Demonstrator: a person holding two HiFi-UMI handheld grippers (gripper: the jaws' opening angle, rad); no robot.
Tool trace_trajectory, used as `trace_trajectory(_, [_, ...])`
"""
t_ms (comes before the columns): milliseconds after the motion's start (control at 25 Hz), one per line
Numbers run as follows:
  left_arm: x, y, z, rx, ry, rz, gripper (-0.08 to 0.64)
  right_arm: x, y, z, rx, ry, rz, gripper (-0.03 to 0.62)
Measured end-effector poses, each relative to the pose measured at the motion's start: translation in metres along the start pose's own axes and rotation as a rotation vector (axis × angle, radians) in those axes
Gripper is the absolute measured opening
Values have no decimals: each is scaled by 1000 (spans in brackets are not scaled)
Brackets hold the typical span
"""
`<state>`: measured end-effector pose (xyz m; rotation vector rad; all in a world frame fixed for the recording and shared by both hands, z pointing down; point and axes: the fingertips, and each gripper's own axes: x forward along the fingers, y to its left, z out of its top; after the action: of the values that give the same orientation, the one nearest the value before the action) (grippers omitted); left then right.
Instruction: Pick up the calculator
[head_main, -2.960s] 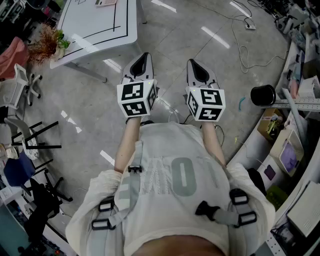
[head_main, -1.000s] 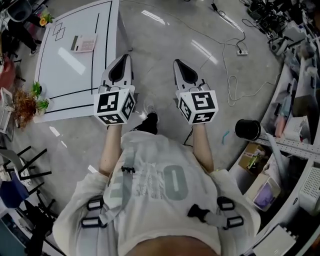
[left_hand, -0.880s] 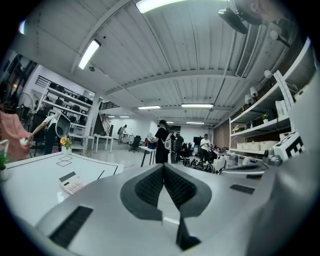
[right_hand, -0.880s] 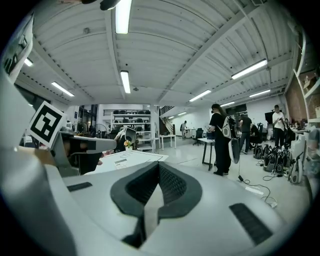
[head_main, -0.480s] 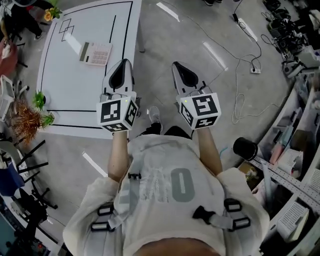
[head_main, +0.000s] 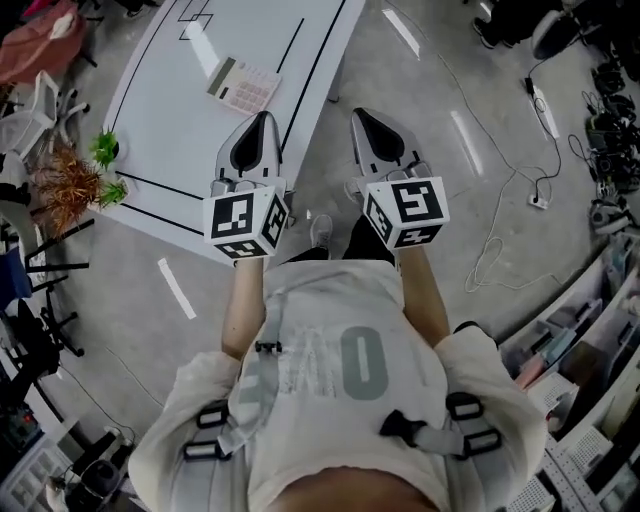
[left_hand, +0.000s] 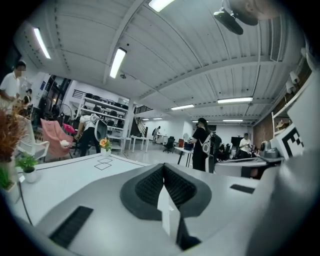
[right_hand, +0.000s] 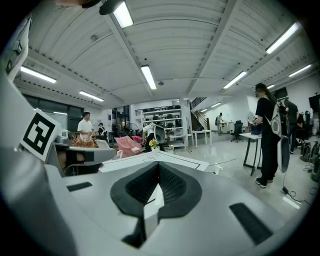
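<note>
Worktop (head_main: 170, 130) is nearer than before — calculator (head_main: 243, 85) lies ahead of left tool (head_main: 262, 120); it and right tool (head_main: 362, 116) are pressed together, apparently empty.

The table (head_main: 170, 115) lies bare between the left gripper (head_main: 262, 120) and the calculator (head_main: 243, 86) at eleven o'clock. Plants (head_main: 75, 178) stand at nine o'clock on its edge.
</note>
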<state>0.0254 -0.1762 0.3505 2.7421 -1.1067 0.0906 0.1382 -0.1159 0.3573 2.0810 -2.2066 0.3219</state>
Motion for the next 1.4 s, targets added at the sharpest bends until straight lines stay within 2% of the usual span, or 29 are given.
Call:
trace_trajectory(280, [-1, 24, 21, 6, -48, 182, 21, 48, 6, 12, -26, 19, 156, 8])
trace_trajectory(520, [1, 52, 23, -64, -72, 326, 21, 83, 27, 20, -80, 46, 309, 8])
trace_trajectory(800, [8, 63, 31, -48, -100, 407, 21, 105, 34, 29, -93, 40, 397, 8])
trace_trajectory(920, [12, 59, 28, -30, -82, 364, 26, 108, 33, 24, -111, 70, 411, 8])
trace_trajectory(960, [15, 57, 30, -37, -88, 340, 45, 109, 32, 23, -113, 79, 414, 8])
trace_trajectory(1040, [18, 55, 38, -61, -133, 306, 219, 111, 29, 23, -101, 88, 424, 8])
trace_trajectory(1160, [19, 55, 51, -49, -216, 316, 365, 112, 26, 24, -103, 95, 436, 8])
trace_trajectory(1400, [16, 56, 48, -68, -211, 336, 403, 113, 25, 24, -110, 100, 450, 8])
